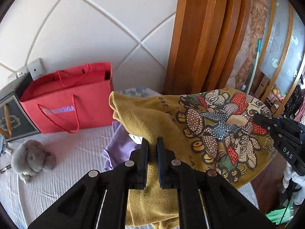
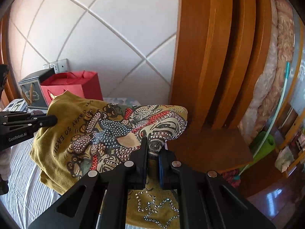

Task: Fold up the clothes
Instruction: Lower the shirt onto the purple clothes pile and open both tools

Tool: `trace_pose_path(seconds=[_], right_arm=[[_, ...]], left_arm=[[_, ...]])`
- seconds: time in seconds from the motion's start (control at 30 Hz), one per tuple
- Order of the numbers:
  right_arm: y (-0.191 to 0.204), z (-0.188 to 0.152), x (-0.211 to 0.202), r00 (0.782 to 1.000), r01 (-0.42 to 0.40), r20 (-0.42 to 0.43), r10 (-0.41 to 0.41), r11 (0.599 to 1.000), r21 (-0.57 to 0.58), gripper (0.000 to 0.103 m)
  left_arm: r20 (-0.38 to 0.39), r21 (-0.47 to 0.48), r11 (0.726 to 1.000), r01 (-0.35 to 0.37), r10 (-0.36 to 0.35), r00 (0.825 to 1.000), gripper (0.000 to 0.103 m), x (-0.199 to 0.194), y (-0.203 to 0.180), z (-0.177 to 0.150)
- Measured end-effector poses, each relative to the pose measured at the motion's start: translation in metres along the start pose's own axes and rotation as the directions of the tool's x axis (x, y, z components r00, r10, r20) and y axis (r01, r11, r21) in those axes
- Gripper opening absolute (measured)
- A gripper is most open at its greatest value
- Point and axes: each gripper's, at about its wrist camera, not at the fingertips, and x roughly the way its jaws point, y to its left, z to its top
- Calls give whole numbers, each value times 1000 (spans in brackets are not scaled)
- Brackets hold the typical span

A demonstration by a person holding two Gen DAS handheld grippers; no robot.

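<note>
An olive-yellow top (image 1: 152,118) with a rhinestone cartoon print is held up above the bed between both grippers. My left gripper (image 1: 152,143) is shut on its plain edge. My right gripper (image 2: 153,145) is shut on the printed part of the top (image 2: 106,131). The right gripper also shows at the right of the left wrist view (image 1: 274,131). The left gripper shows at the left of the right wrist view (image 2: 47,122). A lilac garment (image 1: 120,148) lies on the bed under the top.
A white striped bedsheet (image 1: 76,152) covers the bed. A red paper bag (image 1: 70,99) and a dark box (image 1: 11,118) stand at the headboard. A grey plush toy (image 1: 32,160) lies at the left. A wooden post (image 2: 219,57) stands at the right.
</note>
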Motion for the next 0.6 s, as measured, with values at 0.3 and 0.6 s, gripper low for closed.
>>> trace_pose_path(seconds=[0.3,0.6], right_arm=[[-19,-32,50,993,29,-120,-20,997,76,59],[-16,-36,11,995,48,-98,-37,993,112,103]], left_arm=[[-75,14,998,-62,62,995,25,42,-2,-18],[-15,-6,997,-83,83,996,79,-17,4,-35]])
